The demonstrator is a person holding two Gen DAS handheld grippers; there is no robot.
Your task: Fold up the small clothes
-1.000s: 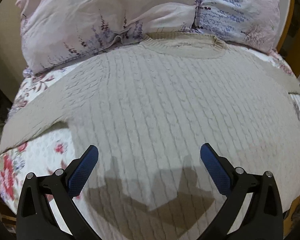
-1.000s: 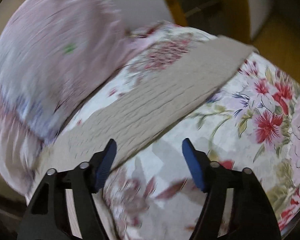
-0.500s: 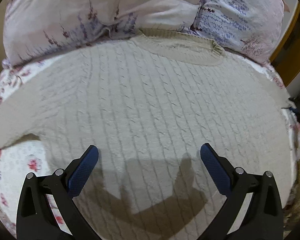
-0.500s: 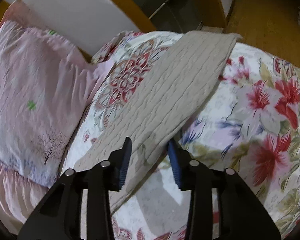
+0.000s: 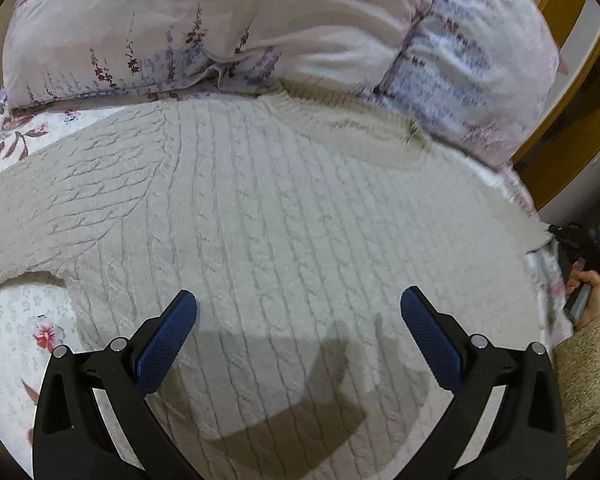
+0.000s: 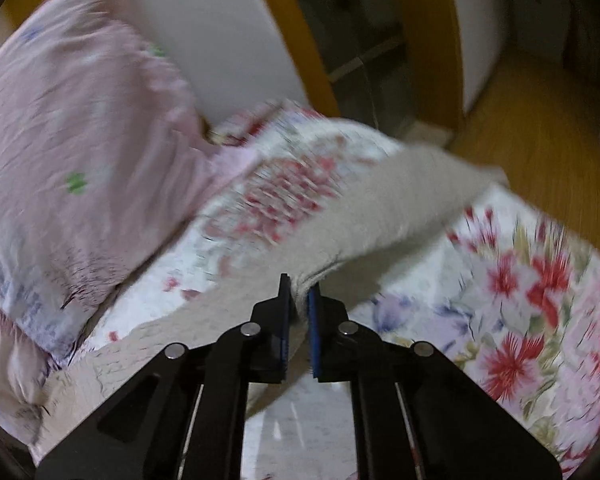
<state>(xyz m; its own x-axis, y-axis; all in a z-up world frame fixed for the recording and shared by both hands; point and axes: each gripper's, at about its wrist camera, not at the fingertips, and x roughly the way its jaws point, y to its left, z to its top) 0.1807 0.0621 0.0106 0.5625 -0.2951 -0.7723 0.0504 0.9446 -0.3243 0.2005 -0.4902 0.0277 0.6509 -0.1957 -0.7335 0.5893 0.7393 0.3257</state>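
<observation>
A cream cable-knit sweater [image 5: 284, 220] lies flat on a floral bedspread [image 5: 16, 332], its collar [image 5: 352, 120] toward the pillows. My left gripper [image 5: 298, 304] is open and empty, hovering over the sweater's lower body. In the right wrist view my right gripper [image 6: 298, 288] is shut on the edge of the sweater's right sleeve [image 6: 384, 208], which lifts off the bedspread [image 6: 532, 300]. The sleeve's far end reaches toward the bed's edge. The right wrist view is blurred by motion.
Pink floral pillows [image 5: 260, 28] lie at the head of the bed, also in the right wrist view [image 6: 72, 152]. A wooden bed frame [image 6: 288, 36] and wooden floor [image 6: 540, 128] lie beyond. The person's right hand and fleece cuff [image 5: 584, 320] show at the bed's right edge.
My right gripper closed on the sleeve's edge and began lifting it. My left gripper moved closer over the sweater's body and stayed open.
</observation>
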